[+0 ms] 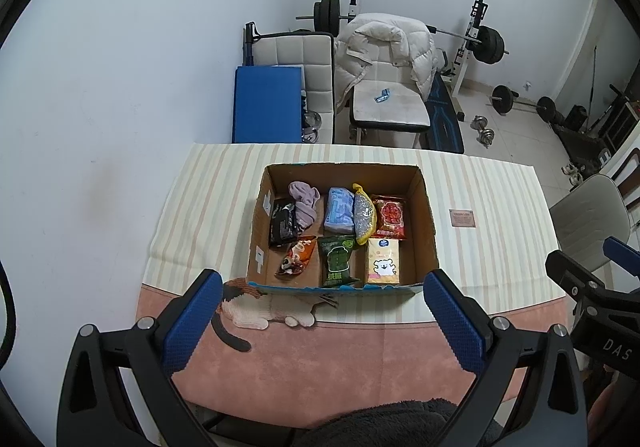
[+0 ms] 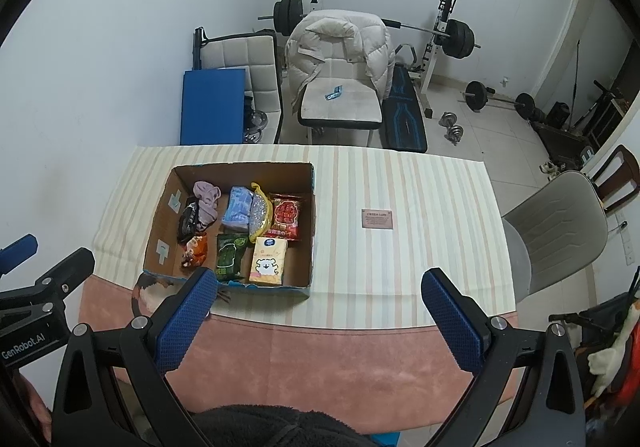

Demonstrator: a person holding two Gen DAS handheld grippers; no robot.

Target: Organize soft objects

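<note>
- My left gripper (image 1: 322, 311) hangs above the near edge of the open brown cardboard box (image 1: 425, 215), fingers spread wide, holding nothing. My right gripper (image 2: 320, 311) hangs to the right of the box, likewise spread and empty.
- All soft items lie inside the box, on the striped tablecloth (image 1: 500, 231).
- Far-left corner of the box: black glossy foil pouch (image 1: 283, 223); I judge it light and slippery, so grip across its flat faces.
- Beside it: crumpled lilac cloth (image 1: 304, 203); limp, will sag, so pinch a thick fold.
- Box centre, far row: pale blue soft plastic pack (image 1: 339, 213); compressible, grip its middle.
- Touching it on the right: yellow-edged glittery pouch (image 1: 365, 217); probably slick, grip mid-body.
- Far-right corner: red printed snack bag (image 1: 390, 218); light and crinkly.
- Near row of the box: orange snack packet (image 1: 295, 257), green snack bag (image 1: 338, 262), cream tissue pack with a white bear (image 1: 383, 261); all light and yielding, so squeeze gently.
</note>
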